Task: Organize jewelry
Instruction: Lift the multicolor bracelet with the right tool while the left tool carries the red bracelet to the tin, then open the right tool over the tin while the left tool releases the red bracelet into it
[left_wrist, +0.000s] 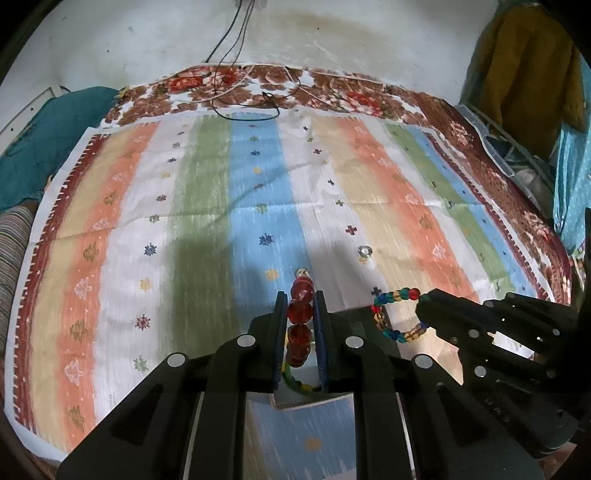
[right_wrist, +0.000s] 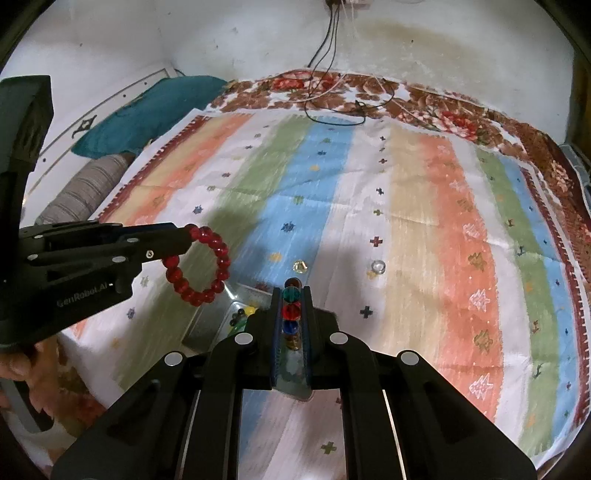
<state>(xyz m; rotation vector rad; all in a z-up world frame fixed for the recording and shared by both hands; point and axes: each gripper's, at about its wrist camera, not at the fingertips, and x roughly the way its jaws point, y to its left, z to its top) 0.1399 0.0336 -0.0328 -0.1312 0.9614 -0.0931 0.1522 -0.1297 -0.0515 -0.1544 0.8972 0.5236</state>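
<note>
Cloth: striped pastel cotton cloth covered the bed — a soft sorting surface.
Tray: a shallow clear plastic tray lay below the grippers, probably the destination.
Red bracelet: ring of red glass beads, pinched by the left gripper, hanging clear, its plane near upright.
Multicoloured bracelet: mixed small beads — clamped edge-on in the right gripper.

Right wrist view: metal tray largely hidden behind the right gripper; its small beads cannot be identified. The striped cloth is motion-blurred. Person's hand is cut off at the left edge.
</note>
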